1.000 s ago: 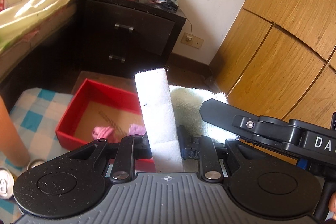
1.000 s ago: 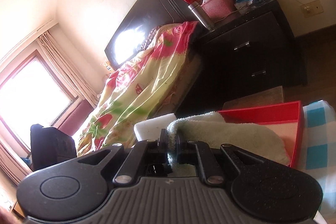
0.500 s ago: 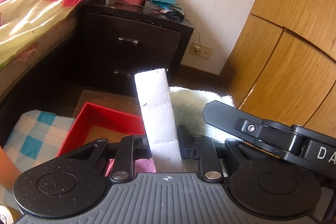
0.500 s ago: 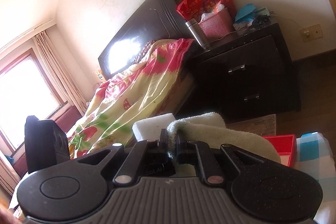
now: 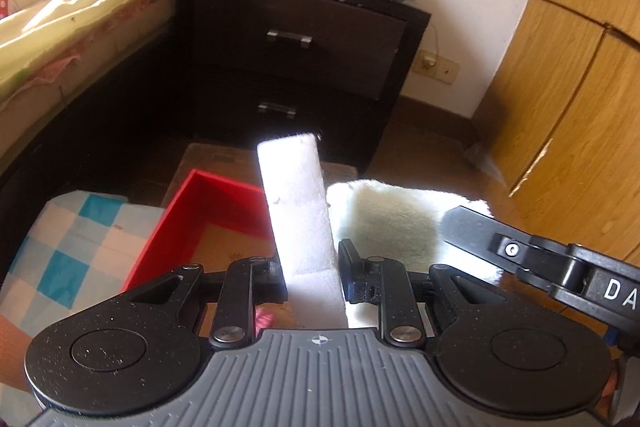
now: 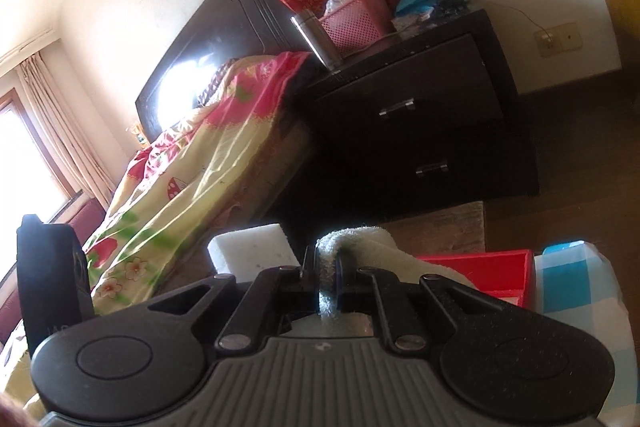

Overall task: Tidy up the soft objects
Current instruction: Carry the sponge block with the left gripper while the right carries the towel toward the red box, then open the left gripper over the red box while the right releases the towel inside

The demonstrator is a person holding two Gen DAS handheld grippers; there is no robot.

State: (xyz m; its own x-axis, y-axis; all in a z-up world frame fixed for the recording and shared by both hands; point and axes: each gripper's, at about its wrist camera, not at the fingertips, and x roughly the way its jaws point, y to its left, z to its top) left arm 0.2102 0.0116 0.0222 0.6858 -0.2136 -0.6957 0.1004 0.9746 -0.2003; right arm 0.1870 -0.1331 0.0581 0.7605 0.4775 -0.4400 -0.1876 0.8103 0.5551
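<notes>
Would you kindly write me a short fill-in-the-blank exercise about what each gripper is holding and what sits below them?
1. The left gripper holds a white foam ____.
2. The right gripper is shut on a cream ____.
3. The open box below the foam has ____ walls.
4. The box rests beside a blue-and-white ____ cloth.

Missing words: block; towel; red; checked
</notes>
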